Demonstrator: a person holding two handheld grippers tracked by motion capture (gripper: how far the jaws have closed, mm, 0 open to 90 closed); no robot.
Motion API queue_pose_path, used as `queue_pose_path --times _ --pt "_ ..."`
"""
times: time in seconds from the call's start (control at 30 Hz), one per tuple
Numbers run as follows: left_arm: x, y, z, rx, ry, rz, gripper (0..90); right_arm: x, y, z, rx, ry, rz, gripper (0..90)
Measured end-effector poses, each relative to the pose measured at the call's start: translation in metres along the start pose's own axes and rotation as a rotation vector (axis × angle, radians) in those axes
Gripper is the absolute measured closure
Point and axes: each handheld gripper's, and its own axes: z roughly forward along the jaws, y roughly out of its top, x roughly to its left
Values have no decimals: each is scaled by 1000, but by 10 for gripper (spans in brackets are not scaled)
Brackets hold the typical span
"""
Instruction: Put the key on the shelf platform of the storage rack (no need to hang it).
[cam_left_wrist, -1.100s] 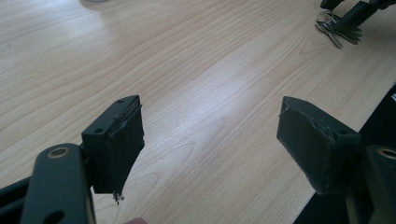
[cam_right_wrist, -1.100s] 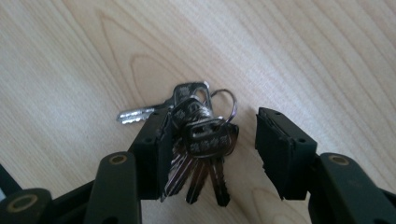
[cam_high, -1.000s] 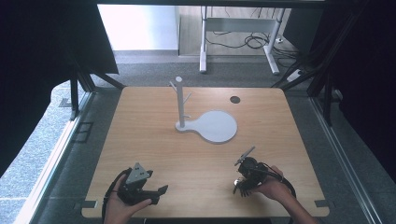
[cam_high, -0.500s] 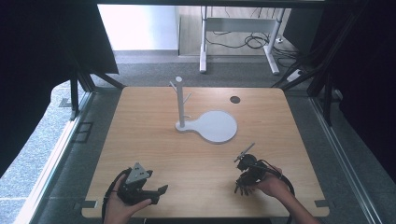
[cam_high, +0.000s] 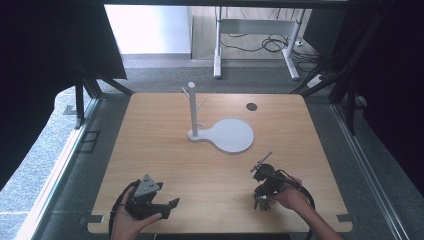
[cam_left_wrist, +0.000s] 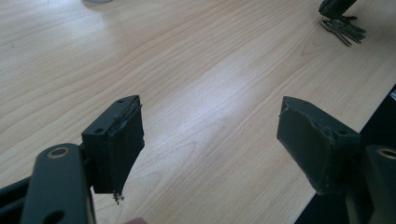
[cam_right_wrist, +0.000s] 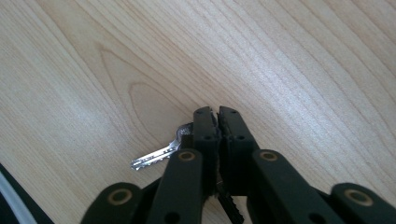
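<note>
Right gripper (cam_right_wrist: 218, 114) jaws have just been closing, now clamped on the keys (cam_right_wrist: 156, 156); one blade sticks out left of the jaws. Left gripper (cam_left_wrist: 210, 135) wide apart over bare table (cam_left_wrist: 196, 60).

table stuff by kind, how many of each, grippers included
white peg stand with round base: 1
bunch of keys: 1
dark round spot in the tabletop: 1
grippers: 2, left gripper and right gripper
total: 5
</note>
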Motion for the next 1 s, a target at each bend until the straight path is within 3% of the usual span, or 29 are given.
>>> queue_pose_path --times 0.5,1.0 --pt "0 0 0 -1 0 0 233 4 1 -16 -15 -6 -13 898" --pt "0 1 -2 -7 -2 -1 233 6 10 -56 -54 -37 -37 900"
